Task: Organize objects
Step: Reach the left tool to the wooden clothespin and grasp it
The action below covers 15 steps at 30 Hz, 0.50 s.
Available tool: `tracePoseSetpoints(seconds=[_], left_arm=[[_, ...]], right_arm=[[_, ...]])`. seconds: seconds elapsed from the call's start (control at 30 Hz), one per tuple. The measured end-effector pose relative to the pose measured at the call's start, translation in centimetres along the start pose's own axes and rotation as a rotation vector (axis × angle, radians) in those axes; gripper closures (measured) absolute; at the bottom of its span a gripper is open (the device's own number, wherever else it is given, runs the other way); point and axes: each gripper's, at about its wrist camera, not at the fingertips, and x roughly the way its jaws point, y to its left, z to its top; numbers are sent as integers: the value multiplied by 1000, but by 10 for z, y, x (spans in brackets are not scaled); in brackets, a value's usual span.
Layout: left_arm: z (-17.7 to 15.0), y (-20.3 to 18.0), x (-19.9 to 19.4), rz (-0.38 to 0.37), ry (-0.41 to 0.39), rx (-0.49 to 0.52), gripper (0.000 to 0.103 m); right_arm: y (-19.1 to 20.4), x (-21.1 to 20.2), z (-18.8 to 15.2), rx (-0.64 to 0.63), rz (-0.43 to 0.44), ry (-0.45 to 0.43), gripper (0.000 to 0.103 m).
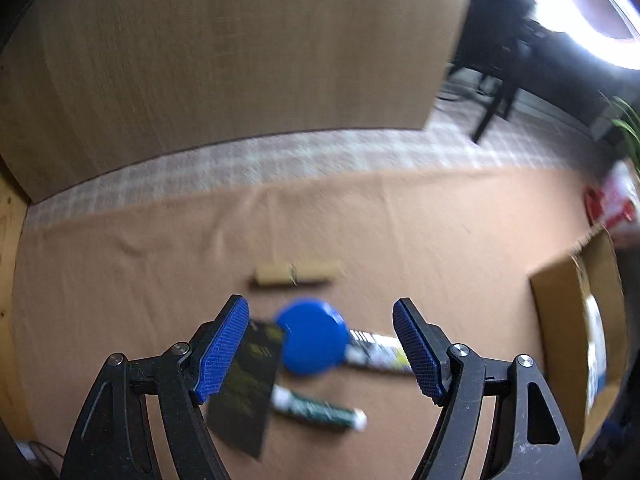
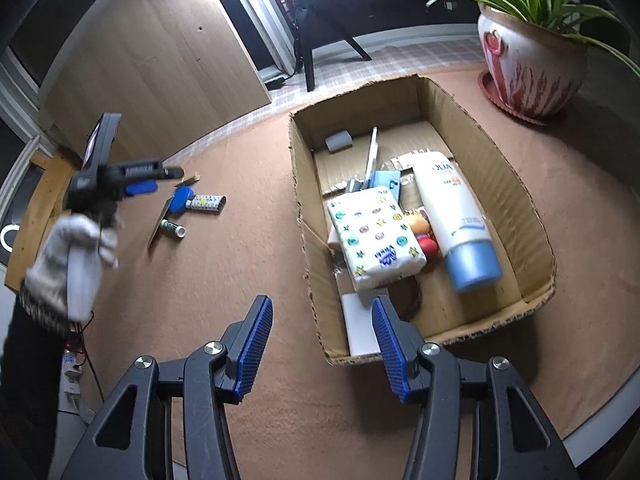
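Loose items lie on the brown cloth: a blue round lid (image 1: 312,336), a black card (image 1: 244,388), a green-labelled tube (image 1: 320,408), a white patterned tube (image 1: 380,350) and a tan wooden block (image 1: 296,274). My left gripper (image 1: 320,344) is open, hovering over the lid; it also shows in the right wrist view (image 2: 160,178) above the same items (image 2: 182,202). My right gripper (image 2: 322,344) is open and empty at the near left corner of the cardboard box (image 2: 304,216), which holds a tissue pack (image 2: 374,236), a sunscreen tube (image 2: 456,216) and several small things.
A potted plant (image 2: 532,64) stands at the far right behind the box. A wooden panel (image 1: 224,52) stands beyond the cloth's far edge. Cables and a plug strip (image 2: 72,364) lie at the left edge. The box edge shows at the right in the left wrist view (image 1: 568,320).
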Motion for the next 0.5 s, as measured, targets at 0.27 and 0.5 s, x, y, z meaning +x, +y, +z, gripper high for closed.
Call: tracePoseSetpoints(seconds=[0.27, 0.5], left_arm=[[34, 14, 43, 47, 72, -37, 35], [29, 19, 43, 4, 71, -42, 55]], right_arm=[[-11, 0, -4, 31, -9, 10, 55], [-11, 4, -4, 32, -6, 21, 55]])
